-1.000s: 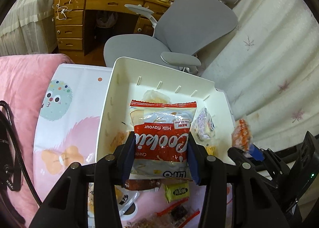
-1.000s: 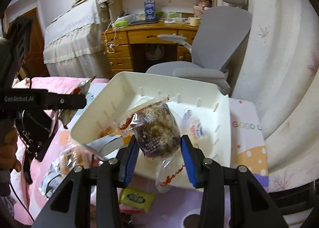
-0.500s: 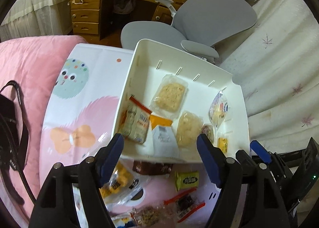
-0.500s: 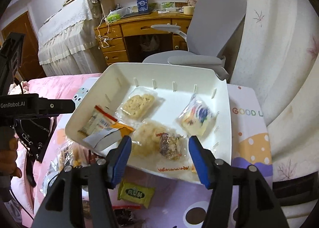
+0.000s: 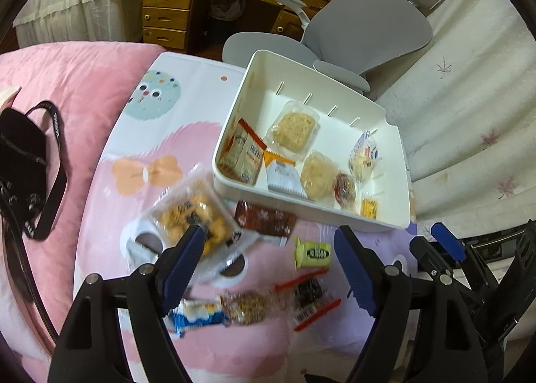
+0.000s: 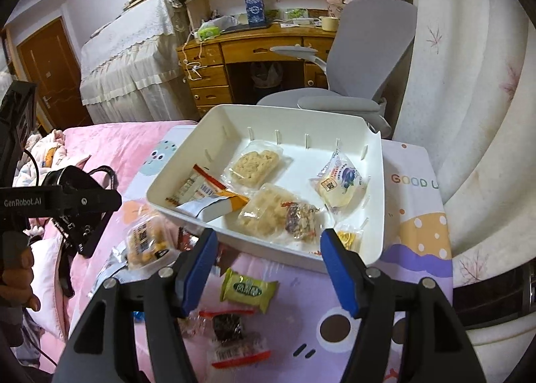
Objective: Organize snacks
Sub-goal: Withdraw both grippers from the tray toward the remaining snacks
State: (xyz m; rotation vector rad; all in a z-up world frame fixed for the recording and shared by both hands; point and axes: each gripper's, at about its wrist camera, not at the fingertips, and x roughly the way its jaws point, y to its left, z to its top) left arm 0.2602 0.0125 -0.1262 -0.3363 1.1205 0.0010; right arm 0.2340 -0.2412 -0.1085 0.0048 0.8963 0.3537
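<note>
Snacks left outside the white bin (image 6: pixel 375 202) lie on the bed's printed sheet (image 6: pixel 418 225), just short of the bin's near wall, and that is what our next pick turns on. The green packet (image 6: pixel 248 289) sits between and just ahead of the fingers of our right gripper (image 6: pixel 266 269), its long axis running crosswise to the fingers. In the left wrist view the same green packet (image 5: pixel 313 253) lies toward the right finger of our left gripper (image 5: pixel 269 265), so we judge the right hand the better placed for it. A dark snack in a clear wrapper with red ends (image 6: pixel 231 332) lies nearer still, low between the right gripper's fingers. The clear pack of orange puffs (image 5: pixel 194 215) rests by the left gripper's left finger, and the brown wrapper (image 5: pixel 264 219) touches the bin's near wall.

Both grippers hold nothing: the left jaws have just been opening and stand wide, the right jaws have likewise been opening to a middling gap, with only loose snacks on the bed seen between them.

Inside the bin lie a rice cracker (image 6: pixel 256 163), an orange-edged packet (image 6: pixel 214 195) and a small cake with a blue label (image 6: pixel 340 180).

Readable writing is scarce: "GOOD U" on the sheet (image 6: pixel 413 181) and "GenRobot.AI" on the left gripper's body (image 6: pixel 21 203). The packet labels are too blurred to read.
</note>
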